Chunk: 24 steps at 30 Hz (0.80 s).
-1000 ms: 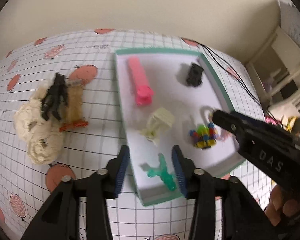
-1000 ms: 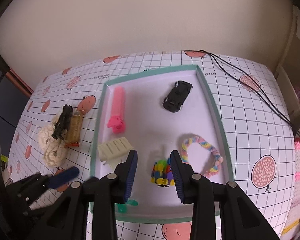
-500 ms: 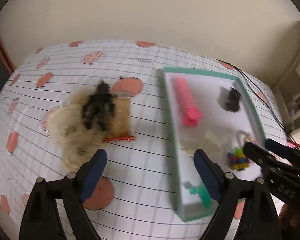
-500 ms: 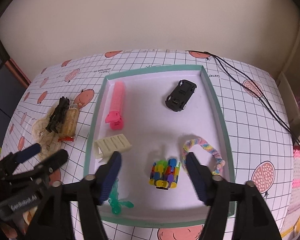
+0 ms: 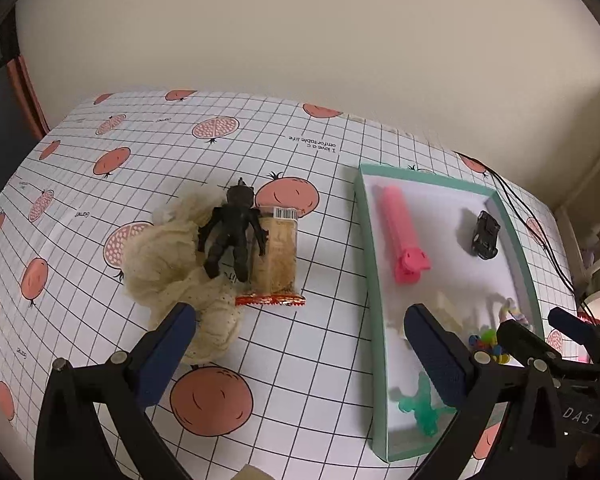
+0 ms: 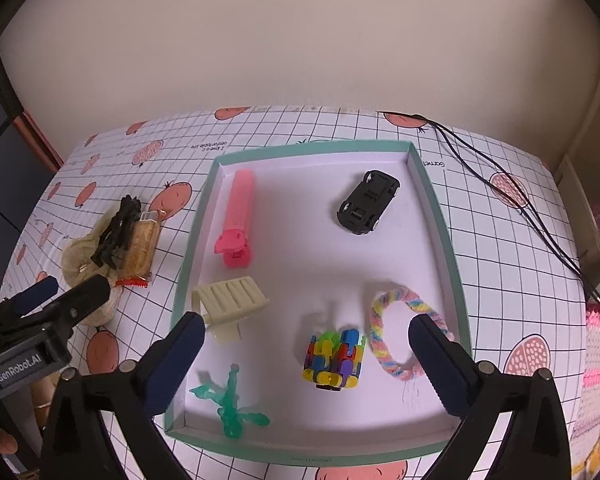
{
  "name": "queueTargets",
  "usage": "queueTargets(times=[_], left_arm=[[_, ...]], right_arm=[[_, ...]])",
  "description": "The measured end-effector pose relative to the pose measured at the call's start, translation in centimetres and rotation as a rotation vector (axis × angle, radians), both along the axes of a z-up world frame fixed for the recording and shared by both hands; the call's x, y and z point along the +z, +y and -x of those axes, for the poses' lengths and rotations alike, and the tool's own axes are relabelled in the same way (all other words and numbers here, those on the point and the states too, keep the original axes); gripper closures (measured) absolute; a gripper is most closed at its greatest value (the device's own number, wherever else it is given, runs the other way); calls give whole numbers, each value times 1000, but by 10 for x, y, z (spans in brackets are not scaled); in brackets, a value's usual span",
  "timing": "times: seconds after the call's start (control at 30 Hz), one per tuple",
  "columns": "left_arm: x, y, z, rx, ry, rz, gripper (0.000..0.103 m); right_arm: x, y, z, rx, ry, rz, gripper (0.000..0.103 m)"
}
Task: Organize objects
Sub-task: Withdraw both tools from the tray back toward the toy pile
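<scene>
Over the pomegranate-print tablecloth (image 5: 308,152), left claw (image 5: 300,344) and right claw (image 6: 312,356) both gape wide, holding nothing.

We find the left gripper (image 5: 300,346) with jaws spread wide, nothing between its blue pads (image 5: 168,350). The right gripper (image 6: 308,356) is likewise spread wide and empty. Both are held level and side by side, the left gripper's fingers visible in the right wrist view.
</scene>
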<state>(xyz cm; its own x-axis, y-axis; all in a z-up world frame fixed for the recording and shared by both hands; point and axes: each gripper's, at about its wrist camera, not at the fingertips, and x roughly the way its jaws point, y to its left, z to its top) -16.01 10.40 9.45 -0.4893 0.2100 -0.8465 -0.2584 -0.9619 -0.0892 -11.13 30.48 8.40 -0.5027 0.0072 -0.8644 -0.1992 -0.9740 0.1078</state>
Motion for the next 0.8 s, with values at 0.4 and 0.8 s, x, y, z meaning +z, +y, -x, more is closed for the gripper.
queueTargets(times=[0.4, 0.8], left_arm=[[15, -11, 4, -13, 8, -39, 0], [43, -65, 21, 55, 91, -82, 0]], right_arm=[[3, -3, 5, 8, 2, 3, 0], [44, -48, 16, 59, 118, 30, 0]])
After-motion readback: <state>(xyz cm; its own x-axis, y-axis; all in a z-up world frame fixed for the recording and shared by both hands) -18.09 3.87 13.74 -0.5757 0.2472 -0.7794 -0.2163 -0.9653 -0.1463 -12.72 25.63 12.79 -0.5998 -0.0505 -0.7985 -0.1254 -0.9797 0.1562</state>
